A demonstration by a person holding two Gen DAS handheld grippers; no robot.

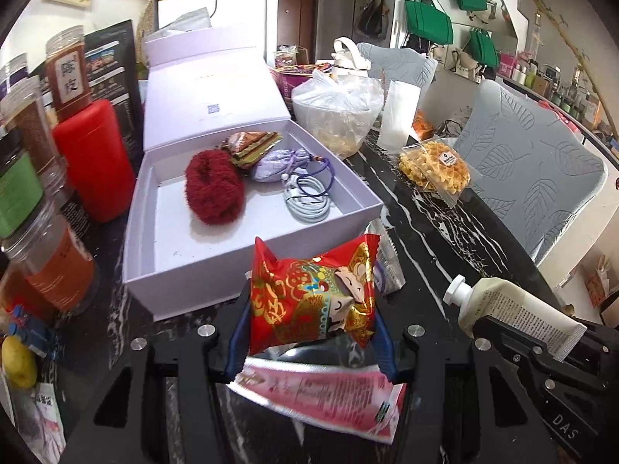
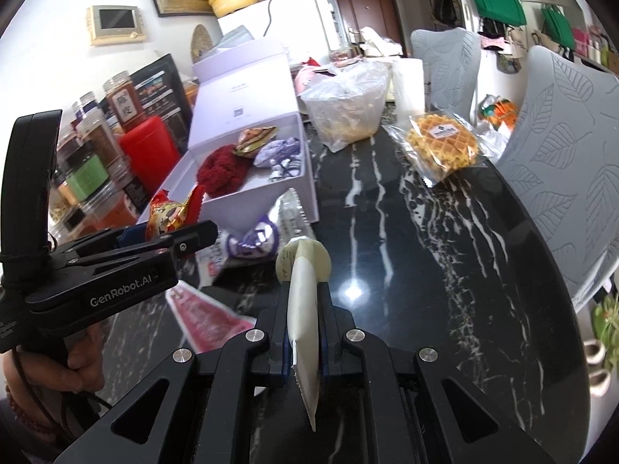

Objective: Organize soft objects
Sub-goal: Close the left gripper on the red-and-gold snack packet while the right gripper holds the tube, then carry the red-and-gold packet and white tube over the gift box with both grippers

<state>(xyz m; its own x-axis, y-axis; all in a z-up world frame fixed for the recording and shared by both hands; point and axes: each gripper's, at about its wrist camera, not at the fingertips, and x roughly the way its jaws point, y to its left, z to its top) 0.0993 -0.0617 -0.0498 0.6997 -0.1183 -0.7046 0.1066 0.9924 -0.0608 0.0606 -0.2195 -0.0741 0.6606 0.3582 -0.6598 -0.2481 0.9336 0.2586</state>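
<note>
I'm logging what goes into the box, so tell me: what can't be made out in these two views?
- Pink packet, left wrist view: print blurred, top hidden by the red snack bag in the left claw.
- Purple-print packet, right wrist view: blurred, partly behind the left claw.
- Cream tube, right wrist view: label edge-on, unreadable.
- White box, left wrist view: its near floor hidden by its front wall.

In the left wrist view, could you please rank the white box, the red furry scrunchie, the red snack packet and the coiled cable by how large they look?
1. White box.
2. Red snack packet in the left gripper, though its nearness to the camera inflates it.
3. Red furry scrunchie.
4. Coiled cable.
</note>
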